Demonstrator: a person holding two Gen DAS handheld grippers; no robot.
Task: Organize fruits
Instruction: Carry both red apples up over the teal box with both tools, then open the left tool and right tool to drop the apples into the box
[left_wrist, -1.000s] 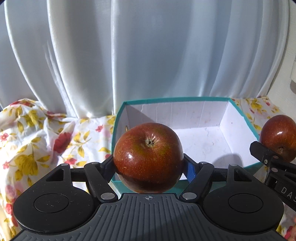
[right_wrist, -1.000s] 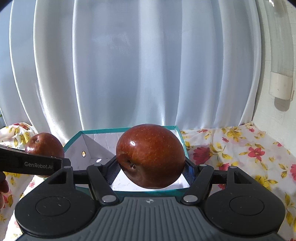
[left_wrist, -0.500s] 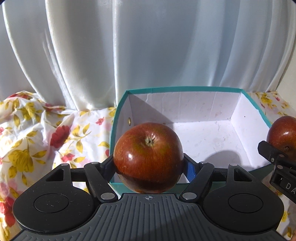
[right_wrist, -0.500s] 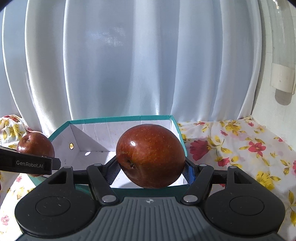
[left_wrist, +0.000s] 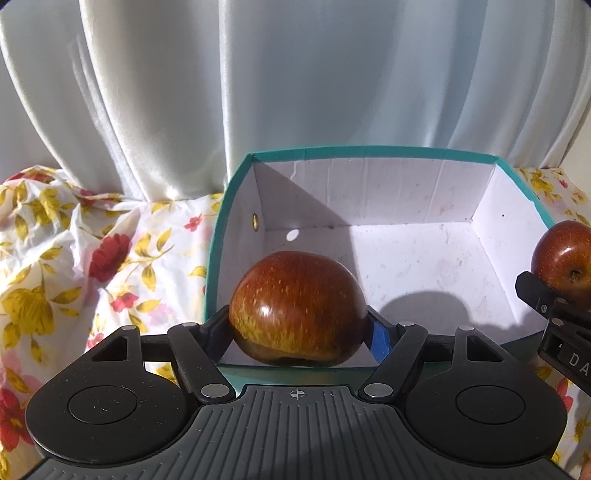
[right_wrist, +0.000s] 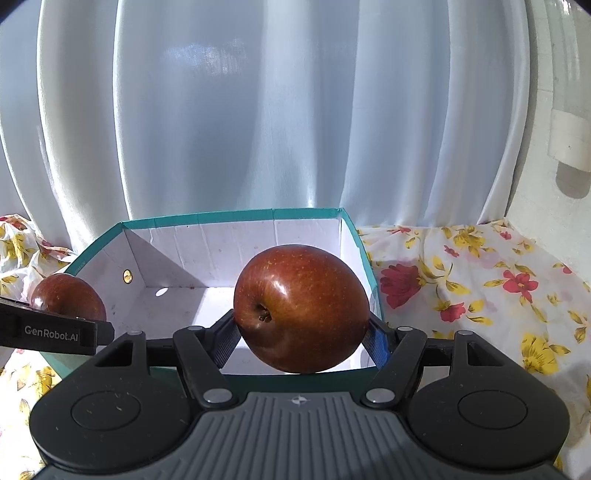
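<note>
Apples are gripped on both sides: one apple (left_wrist: 297, 308) is clamped in the left tongs (left_wrist: 299, 325), another apple (right_wrist: 301, 308) in the right tongs (right_wrist: 301, 332), each held just ahead over the near rim of the teal box (right_wrist: 229, 216), presumably for dropping in. "GenRobot.AI" is read on the left tongs' side.

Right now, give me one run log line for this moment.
left gripper: shut on left apple | right gripper: shut on right apple | teal box: no fruit inside | both apples at near rim
</note>
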